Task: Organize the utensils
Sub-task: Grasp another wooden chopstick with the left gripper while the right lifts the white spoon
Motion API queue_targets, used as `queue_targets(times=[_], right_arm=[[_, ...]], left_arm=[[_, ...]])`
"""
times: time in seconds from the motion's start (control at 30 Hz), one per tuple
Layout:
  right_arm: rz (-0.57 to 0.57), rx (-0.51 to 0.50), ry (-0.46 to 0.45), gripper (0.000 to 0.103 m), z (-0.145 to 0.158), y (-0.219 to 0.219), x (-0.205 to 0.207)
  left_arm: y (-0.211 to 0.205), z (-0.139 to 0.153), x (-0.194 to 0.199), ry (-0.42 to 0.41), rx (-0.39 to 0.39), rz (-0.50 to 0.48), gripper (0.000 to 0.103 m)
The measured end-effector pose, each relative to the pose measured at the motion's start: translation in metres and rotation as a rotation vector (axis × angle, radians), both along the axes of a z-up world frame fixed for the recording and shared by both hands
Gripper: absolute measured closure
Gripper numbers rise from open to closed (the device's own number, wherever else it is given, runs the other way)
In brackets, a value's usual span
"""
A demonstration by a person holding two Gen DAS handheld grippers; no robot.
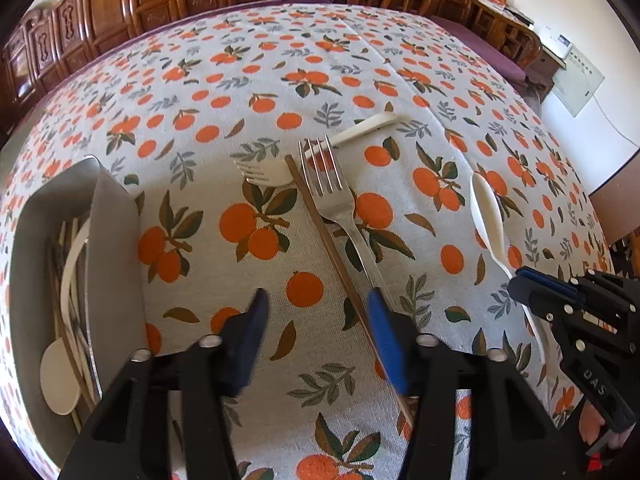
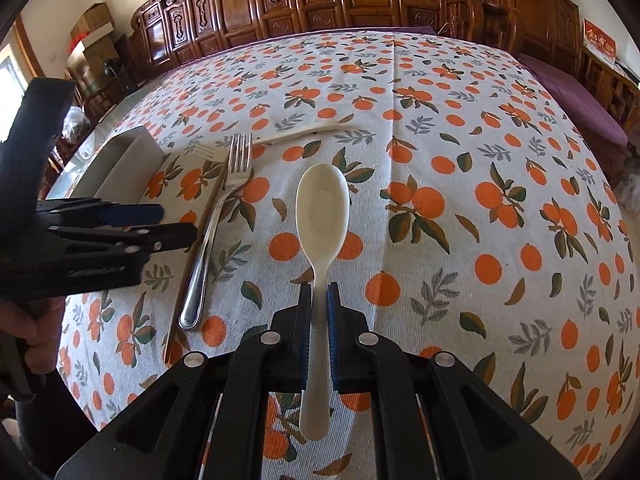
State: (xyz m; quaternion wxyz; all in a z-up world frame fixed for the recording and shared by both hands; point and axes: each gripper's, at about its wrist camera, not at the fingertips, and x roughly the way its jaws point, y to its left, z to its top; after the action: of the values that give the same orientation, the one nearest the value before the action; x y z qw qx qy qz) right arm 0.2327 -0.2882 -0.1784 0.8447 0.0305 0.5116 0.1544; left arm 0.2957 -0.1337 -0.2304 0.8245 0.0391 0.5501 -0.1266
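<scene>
The right hand-held gripper [image 2: 318, 300] was clenched on the handle of a white spoon [image 2: 321, 212], holding it clear above the surface [image 2: 460, 140]. The left hand-held gripper [image 1: 318, 308] stood part-way apart with nothing pinched; its blue pads [image 1: 386, 344] hung over a metal fork [image 1: 340, 208] and a chopstick [image 1: 324, 232] lying side by side on the orange-print cloth. Beyond the fork's tines lay a white fork [image 1: 352, 132]. To the left stood a metal tray [image 1: 116, 216] holding a spoon and chopsticks.
</scene>
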Motion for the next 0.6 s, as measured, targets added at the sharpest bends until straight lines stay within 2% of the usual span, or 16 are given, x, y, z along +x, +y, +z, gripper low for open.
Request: queue_targets(times=[0.17,0.37,0.47,0.5,0.6], right_arm=[[0.008,0.007,-0.002,0.094,0.001,0.004,-0.003],[0.013,0.009,-0.004,0.094,0.002,0.008,-0.007],[0.014,0.011,-0.003,0.094,0.002,0.008,-0.009],[0.015,0.011,-0.003,0.094,0.003,0.009,-0.009],[0.014,0.014,-0.003,0.094,0.003,0.009,-0.011]], left_arm=[[0.001,-0.003,0.002,0.017,-0.011,0.018,0.061],[-0.008,-0.005,0.003,0.01,0.033,0.003,0.061],[-0.009,-0.005,-0.001,0.008,0.065,-0.01,0.07],[-0.008,-0.005,-0.002,0.009,0.073,-0.009,0.077],[0.0,-0.004,-0.005,0.023,0.057,-0.001,0.089]])
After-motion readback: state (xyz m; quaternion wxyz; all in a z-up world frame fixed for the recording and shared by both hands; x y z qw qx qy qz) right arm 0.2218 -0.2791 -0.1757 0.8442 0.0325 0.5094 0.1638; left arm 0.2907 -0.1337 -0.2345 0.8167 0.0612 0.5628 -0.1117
